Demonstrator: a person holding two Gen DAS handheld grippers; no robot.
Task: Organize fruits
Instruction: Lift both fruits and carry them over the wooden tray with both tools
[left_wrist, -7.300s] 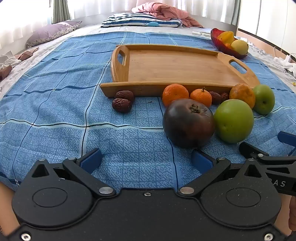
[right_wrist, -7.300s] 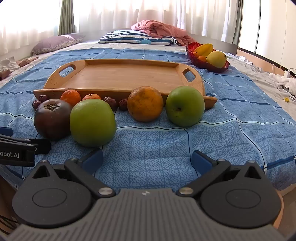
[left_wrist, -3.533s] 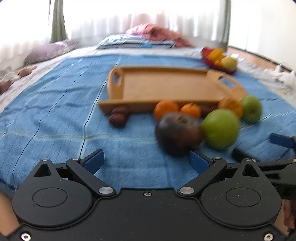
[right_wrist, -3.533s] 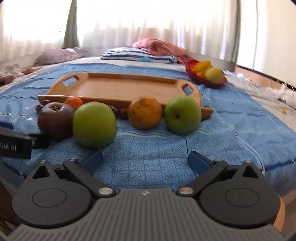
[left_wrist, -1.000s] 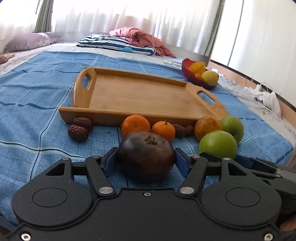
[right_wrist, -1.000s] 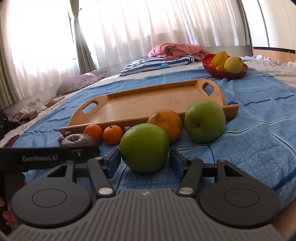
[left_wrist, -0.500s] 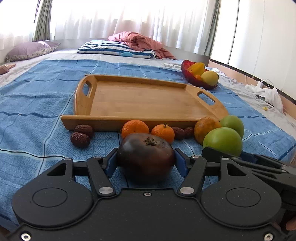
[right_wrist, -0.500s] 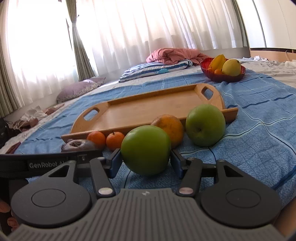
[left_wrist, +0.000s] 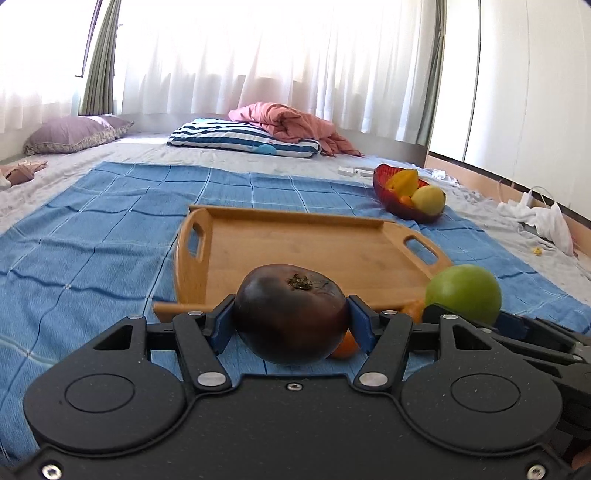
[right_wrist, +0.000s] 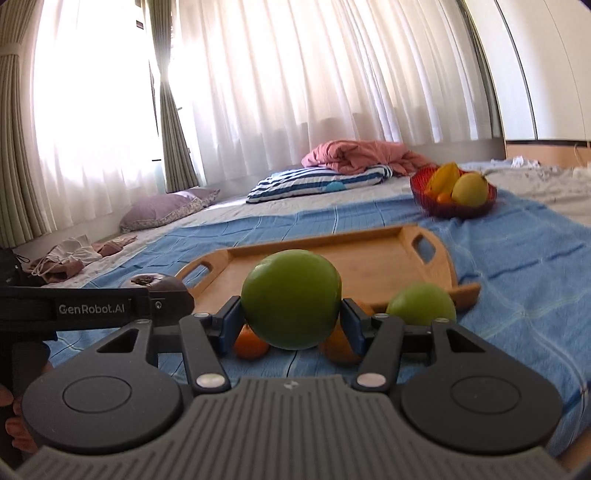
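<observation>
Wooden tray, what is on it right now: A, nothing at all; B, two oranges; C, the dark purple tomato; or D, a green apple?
A: the wooden tray shows only bare wood, while the dark tomato sits clamped in the left gripper and the green apple in the right gripper, both in front of it.

2 green apples (right_wrist: 291, 299), 1 dark tomato (left_wrist: 291, 314), 2 oranges (right_wrist: 252, 342), 1 tray (left_wrist: 314, 247), 1 fruit bowl (left_wrist: 400, 206)
</observation>
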